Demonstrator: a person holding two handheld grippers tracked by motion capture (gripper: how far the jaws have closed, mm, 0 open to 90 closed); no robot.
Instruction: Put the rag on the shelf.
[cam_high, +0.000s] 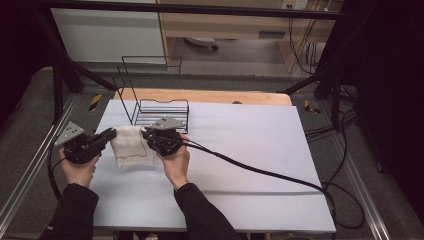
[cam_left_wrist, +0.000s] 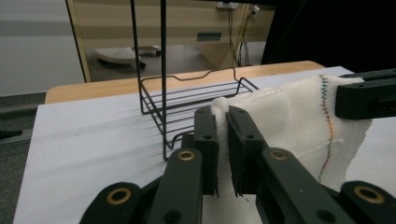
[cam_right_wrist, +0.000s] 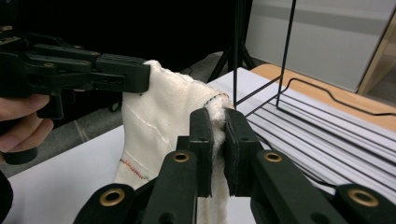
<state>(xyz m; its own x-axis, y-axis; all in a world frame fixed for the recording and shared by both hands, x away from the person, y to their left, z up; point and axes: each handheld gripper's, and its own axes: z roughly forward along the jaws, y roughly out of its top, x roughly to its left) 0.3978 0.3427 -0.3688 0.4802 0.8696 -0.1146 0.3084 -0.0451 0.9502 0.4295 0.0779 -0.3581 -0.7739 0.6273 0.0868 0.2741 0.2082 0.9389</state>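
The left hand-held gripper (cam_high: 106, 136) and the right hand-held gripper (cam_high: 148, 135) are each clamped on a top corner of the white cloth (cam_high: 131, 146). It hangs between them, low over the white surface (cam_high: 240, 150), near the wire rack (cam_high: 160, 111). Picking up looks done; putting it somewhere is left.

1. The left gripper (cam_high: 106, 135) and right gripper (cam_high: 148, 135) were matte black, each topped by a grey three-cornered plate.
2. The fingers (cam_left_wrist: 206, 135) were flat black pads on linkage bars with brass-ringed pivots.
3. A black cable (cam_high: 260, 173) trailed from the right gripper.
4. The sleeves (cam_high: 75, 210) were black.
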